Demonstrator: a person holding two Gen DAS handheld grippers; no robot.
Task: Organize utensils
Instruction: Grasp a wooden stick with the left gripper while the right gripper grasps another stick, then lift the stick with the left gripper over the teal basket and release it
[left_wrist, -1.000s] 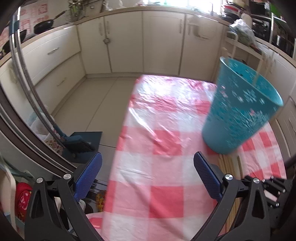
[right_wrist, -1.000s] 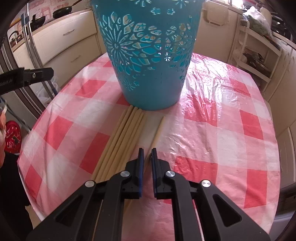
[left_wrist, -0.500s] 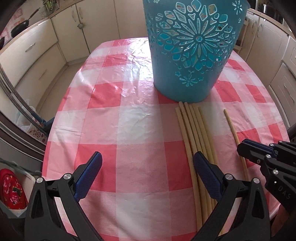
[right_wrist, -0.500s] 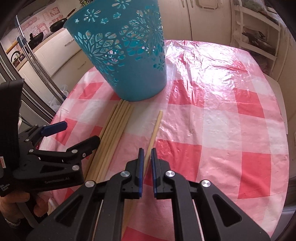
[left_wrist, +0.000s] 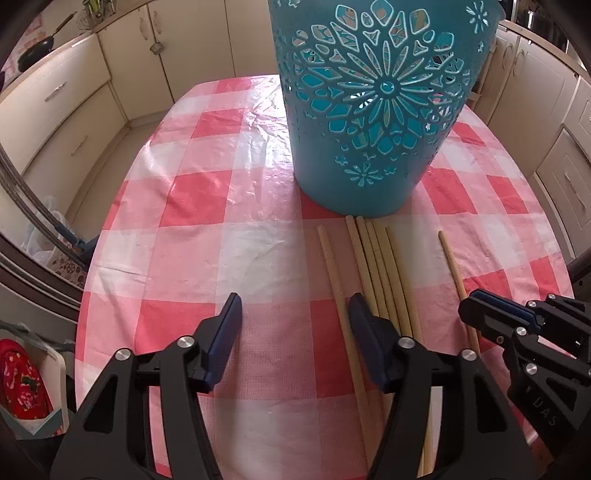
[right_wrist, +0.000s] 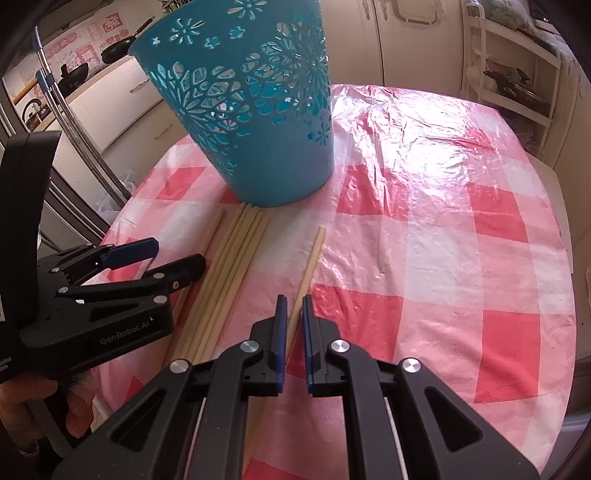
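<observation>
Covering the round table, a red-and-white checked plastic cloth (left_wrist: 192, 192) is seen under everything. A tall teal basket (left_wrist: 373, 110) with cut-out flower patterns stands upright near the far side. Just in front of its base, pale wooden chopsticks (left_wrist: 384, 266) are laid side by side; one chopstick (left_wrist: 332, 269) is set slightly apart to their left, and a single chopstick (right_wrist: 312, 258) lies apart to their right. The left gripper (left_wrist: 295, 314) has just been closing, and its jaws are held half open around the left chopstick without pressing it. The right gripper (right_wrist: 293, 314) is seen nearly closed above the single chopstick; whether it is gripped cannot be told.
</observation>
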